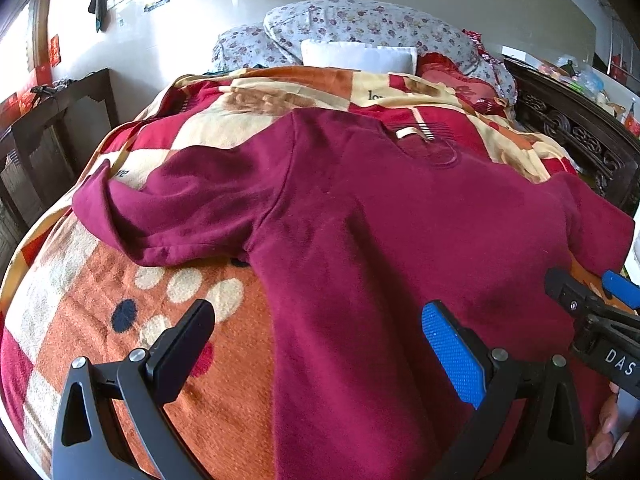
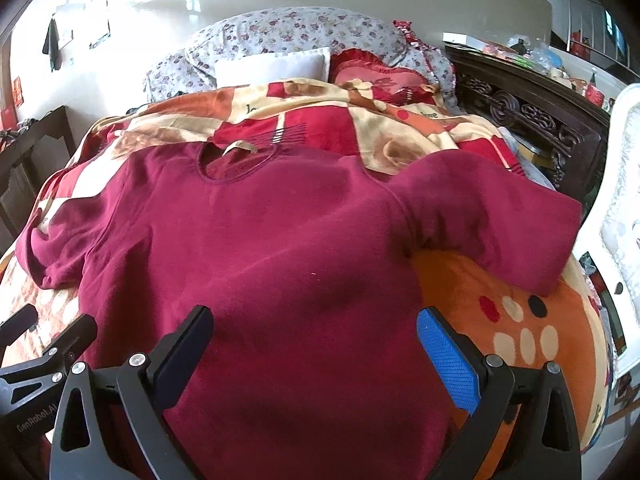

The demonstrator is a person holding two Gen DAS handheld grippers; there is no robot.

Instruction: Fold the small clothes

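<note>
A dark red short-sleeved shirt (image 1: 380, 220) lies spread flat on a patterned blanket, collar away from me, both sleeves out to the sides. My left gripper (image 1: 320, 344) hovers open over the shirt's lower left side, one finger above the blanket, the other above the cloth. My right gripper (image 2: 316, 344) stands open over the shirt (image 2: 260, 240) near its lower right edge. Nothing sits between either pair of fingers. The right gripper (image 1: 588, 292) also shows at the right edge of the left wrist view, and the left gripper (image 2: 48, 332) at the left edge of the right wrist view.
The orange, red and cream blanket (image 1: 140, 320) covers a bed. Floral pillows (image 1: 360, 24), a white pillow (image 1: 360, 56) and a red cushion (image 2: 380, 76) lie at the head. A dark carved wooden board (image 2: 520, 112) runs on the right, a dark table (image 1: 60, 120) on the left.
</note>
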